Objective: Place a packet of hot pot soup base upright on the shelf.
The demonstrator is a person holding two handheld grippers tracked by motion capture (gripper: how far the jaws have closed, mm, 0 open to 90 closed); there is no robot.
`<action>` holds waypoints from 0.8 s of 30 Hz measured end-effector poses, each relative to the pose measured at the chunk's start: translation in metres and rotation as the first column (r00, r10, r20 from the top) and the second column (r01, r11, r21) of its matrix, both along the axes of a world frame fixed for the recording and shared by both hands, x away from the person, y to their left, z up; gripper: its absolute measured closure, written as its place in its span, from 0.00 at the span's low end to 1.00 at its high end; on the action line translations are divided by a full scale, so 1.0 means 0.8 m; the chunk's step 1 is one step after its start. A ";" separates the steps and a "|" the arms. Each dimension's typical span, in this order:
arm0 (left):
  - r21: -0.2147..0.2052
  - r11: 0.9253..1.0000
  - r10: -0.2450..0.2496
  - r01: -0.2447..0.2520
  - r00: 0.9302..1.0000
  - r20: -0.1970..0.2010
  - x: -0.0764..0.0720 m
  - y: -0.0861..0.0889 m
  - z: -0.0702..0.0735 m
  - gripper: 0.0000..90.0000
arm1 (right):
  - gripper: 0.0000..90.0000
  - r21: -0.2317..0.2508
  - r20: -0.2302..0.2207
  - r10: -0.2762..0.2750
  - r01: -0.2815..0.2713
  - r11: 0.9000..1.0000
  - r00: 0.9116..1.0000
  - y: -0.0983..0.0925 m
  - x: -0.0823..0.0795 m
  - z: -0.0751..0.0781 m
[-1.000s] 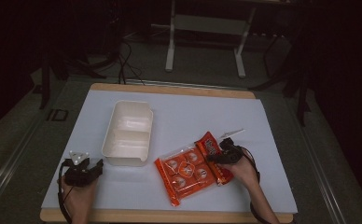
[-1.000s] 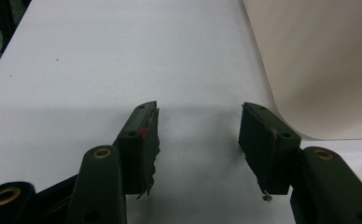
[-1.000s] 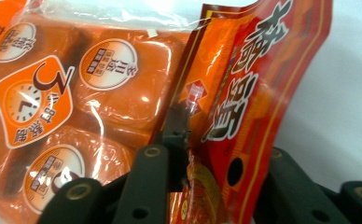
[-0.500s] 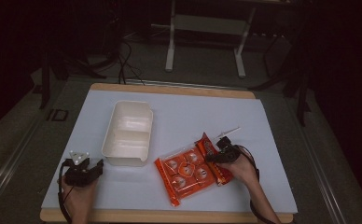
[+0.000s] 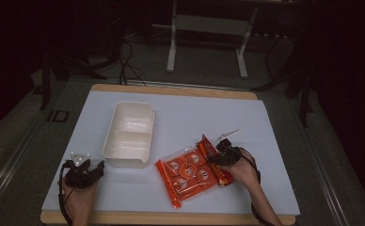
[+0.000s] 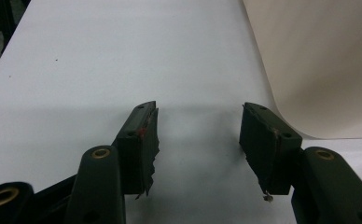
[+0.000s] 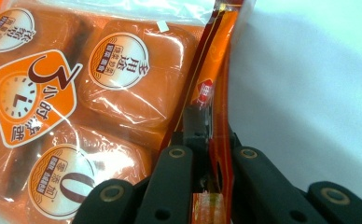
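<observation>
An orange snack bag [image 5: 190, 173] with several round-labelled pieces lies on the white mat right of centre. My right gripper [image 5: 220, 157] is shut on the bag's sealed right edge [image 7: 212, 116]; the film runs between the two jaws. A cream two-compartment container [image 5: 129, 133] stands empty left of centre. My left gripper [image 5: 84, 172] rests near the front left of the mat, in front of and left of the container. Its jaws stand open with nothing between its pads [image 6: 146, 144], and the container's wall [image 6: 319, 60] rises to the right.
The white mat [image 5: 180, 113] lies on a wooden-edged table [image 5: 171, 89]. A small white scrap [image 5: 231, 133] lies just behind my right gripper. Dark floor, cables and a metal stand's legs [image 5: 206, 47] are beyond the far edge.
My right gripper has shifted slightly left and toward me along the bag's right edge, and the bag has moved a little with it. The left gripper has not moved.
</observation>
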State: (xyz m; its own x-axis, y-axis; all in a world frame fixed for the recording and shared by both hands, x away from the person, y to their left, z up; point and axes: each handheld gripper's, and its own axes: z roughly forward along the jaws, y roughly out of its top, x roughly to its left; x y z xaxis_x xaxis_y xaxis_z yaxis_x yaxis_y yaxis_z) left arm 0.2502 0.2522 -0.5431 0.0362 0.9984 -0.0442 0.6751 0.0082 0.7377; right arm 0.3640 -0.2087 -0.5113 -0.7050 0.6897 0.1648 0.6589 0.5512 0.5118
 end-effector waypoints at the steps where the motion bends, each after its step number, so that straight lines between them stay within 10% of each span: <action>1: 0.000 1.000 0.001 -0.001 1.000 0.001 0.000 0.000 0.000 0.52 | 1.00 -0.005 0.003 0.001 -0.001 1.000 1.000 0.000 0.000 0.001; 24: 0.004 1.000 0.000 0.000 1.000 0.001 0.000 -0.001 0.000 0.52 | 0.92 0.072 -0.065 -0.014 0.019 0.997 0.998 -0.017 -0.001 -0.003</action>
